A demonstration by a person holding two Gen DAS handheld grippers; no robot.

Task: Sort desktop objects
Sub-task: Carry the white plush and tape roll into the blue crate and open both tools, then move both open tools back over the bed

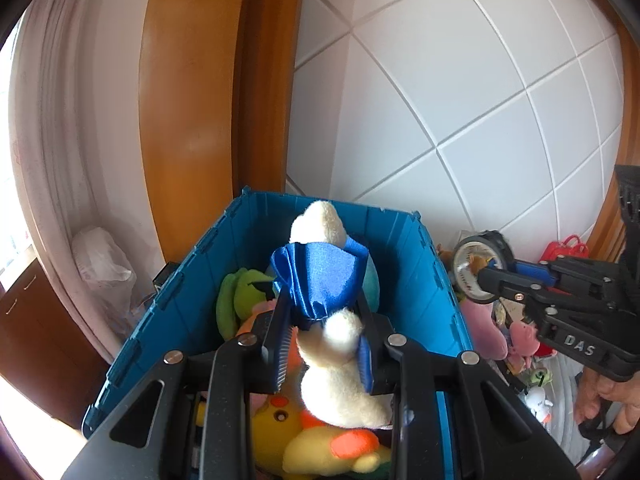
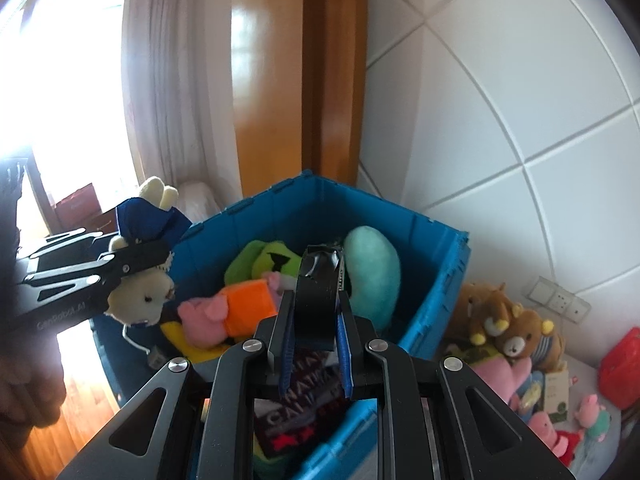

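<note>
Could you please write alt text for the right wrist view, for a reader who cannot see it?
The right gripper grips a black roll of tape in its jaws above a blue crate of plush toys. At left, the left gripper holds a cream plush in a blue dress at the crate's edge. More plush toys lie at right below a white tiled wall.

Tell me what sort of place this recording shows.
Most likely a room in a home: white curtain beside a wooden door frame, white tiled wall, and plush toys filling a blue storage bin.
</note>
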